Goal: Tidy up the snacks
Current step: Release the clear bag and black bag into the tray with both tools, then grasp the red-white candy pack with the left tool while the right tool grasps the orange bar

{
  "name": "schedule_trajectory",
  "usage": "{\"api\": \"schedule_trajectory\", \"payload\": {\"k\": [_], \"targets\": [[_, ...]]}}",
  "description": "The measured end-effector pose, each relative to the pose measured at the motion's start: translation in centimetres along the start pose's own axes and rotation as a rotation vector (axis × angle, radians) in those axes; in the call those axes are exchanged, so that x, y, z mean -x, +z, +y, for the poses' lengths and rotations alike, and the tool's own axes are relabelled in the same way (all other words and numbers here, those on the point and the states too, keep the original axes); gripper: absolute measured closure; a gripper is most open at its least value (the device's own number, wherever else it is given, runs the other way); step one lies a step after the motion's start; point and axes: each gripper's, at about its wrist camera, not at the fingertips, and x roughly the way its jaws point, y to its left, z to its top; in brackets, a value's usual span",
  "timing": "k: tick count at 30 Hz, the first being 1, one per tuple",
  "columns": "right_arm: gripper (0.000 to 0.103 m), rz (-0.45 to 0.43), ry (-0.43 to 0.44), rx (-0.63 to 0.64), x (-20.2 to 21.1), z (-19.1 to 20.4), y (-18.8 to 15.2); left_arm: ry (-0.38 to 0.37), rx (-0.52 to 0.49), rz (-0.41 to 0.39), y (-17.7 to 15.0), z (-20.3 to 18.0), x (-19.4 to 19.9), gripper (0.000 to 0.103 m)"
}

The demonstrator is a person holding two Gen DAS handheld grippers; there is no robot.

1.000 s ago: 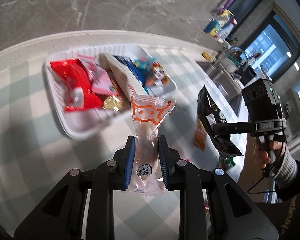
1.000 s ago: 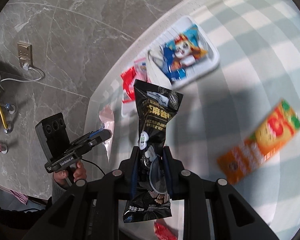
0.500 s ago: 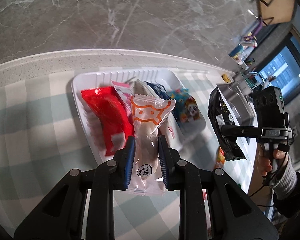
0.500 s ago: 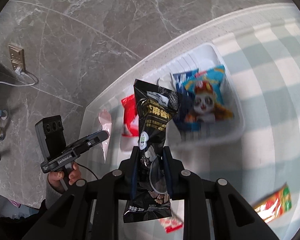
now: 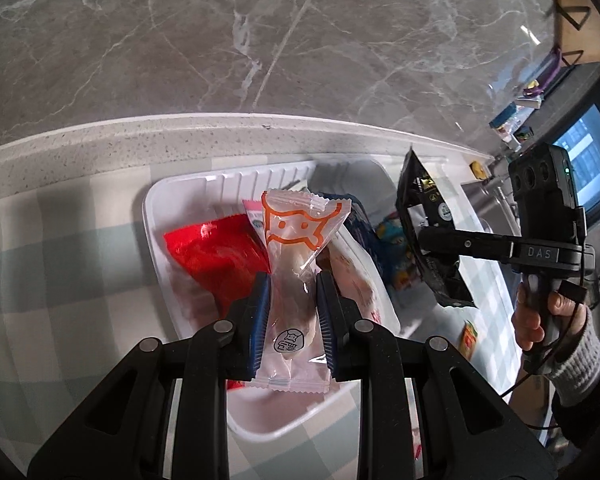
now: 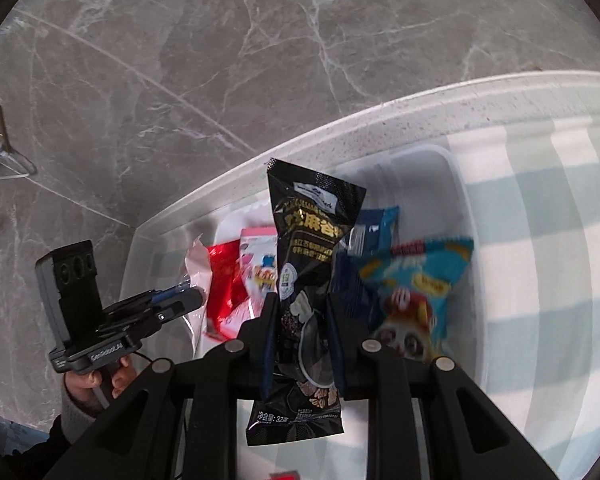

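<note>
Left gripper (image 5: 292,312): it is clamping a clear packet with an orange cat face (image 5: 296,280) by the middle, and is now hanging right over the left half of the white tray (image 5: 228,184); a second ago the tray was lying well ahead and off to the left.
Right gripper (image 6: 302,332): it is pinching a black snack pouch (image 6: 308,264) upright and is closing in on the tray's right half, above the blue cartoon-animal bag (image 6: 416,292) (which was looking small and far off a second back).
Tray: it is already holding a red packet (image 5: 216,256), a pink-topped packet (image 6: 258,260) and a dark blue packet (image 6: 374,228); it is sitting on the checked cloth (image 5: 72,264), close to the counter's back edge.
What is changing: both hands are converging on the tray at once, each carrying its own snack.
What it means: I'd say both packets are about ready to be let go into the tray.
Still out: an orange packet (image 5: 470,338) is lying on the cloth beyond the tray.
</note>
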Motion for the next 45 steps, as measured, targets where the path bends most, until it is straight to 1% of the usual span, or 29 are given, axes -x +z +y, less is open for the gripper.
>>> {"api": "schedule_trajectory", "payload": {"k": [4, 5, 7, 11, 15, 18, 20, 26, 27, 28, 29, 33, 39, 42, 45], "targets": [[0.078, 0.014, -0.056, 0.039, -1.2, 0.5, 0.5, 0.057, -0.024, 0.002, 0.4, -0.4, -1.1, 0.081], [0.076, 0.015, -0.074, 0.048, -1.4, 0.6, 0.5, 0.065, -0.028, 0.000, 0.5, -0.4, -1.4, 0.081], [0.076, 0.020, -0.102, 0.063, -1.8, 0.8, 0.5, 0.086, -0.041, -0.001, 0.7, -0.7, -1.8, 0.081], [0.076, 0.003, -0.116, 0.075, -1.5, 1.2, 0.5, 0.139, -0.092, -0.005, 0.7, -1.6, -2.3, 0.080], [0.074, -0.026, -0.108, 0.077, -0.2, 1.6, -0.1, 0.162, -0.106, -0.022, 0.6, -1.9, -2.0, 0.079], [0.072, -0.045, -0.109, 0.084, 1.1, 2.1, -1.0, 0.178, -0.124, -0.046, 0.4, -2.5, -1.1, 0.079], [0.072, -0.057, -0.093, 0.072, 2.2, 2.2, -1.8, 0.190, -0.135, -0.064, 0.2, -2.9, -0.4, 0.078], [0.071, -0.097, -0.052, 0.034, 5.5, 2.4, -4.5, 0.181, -0.156, -0.101, -1.0, -4.2, 2.2, 0.070], [0.070, -0.103, -0.049, 0.025, 6.0, 2.5, -5.1, 0.179, -0.163, -0.104, -1.3, -4.5, 2.6, 0.068], [0.067, -0.107, -0.045, 0.016, 6.4, 2.3, -5.7, 0.173, -0.173, -0.106, -1.6, -4.9, 2.9, 0.063], [0.065, -0.113, -0.040, 0.006, 7.1, 2.2, -6.3, 0.167, -0.182, -0.108, -1.9, -5.4, 3.0, 0.061], [0.064, -0.125, -0.049, -0.013, 9.0, 1.8, -9.1, 0.139, -0.236, -0.098, -3.8, -7.6, 3.8, 0.061], [0.059, -0.133, -0.109, -0.054, 11.2, 0.3, -13.8, 0.104, -0.336, -0.031, -8.0, -11.1, 3.1, 0.060], [0.059, -0.135, -0.124, -0.118, 12.3, -1.3, -16.8, 0.073, -0.347, 0.019, -10.4, -12.1, 2.4, 0.060], [0.059, -0.136, -0.138, -0.176, 12.9, -2.8, -19.1, 0.052, -0.354, 0.073, -12.9, -12.8, 1.6, 0.060]]}}
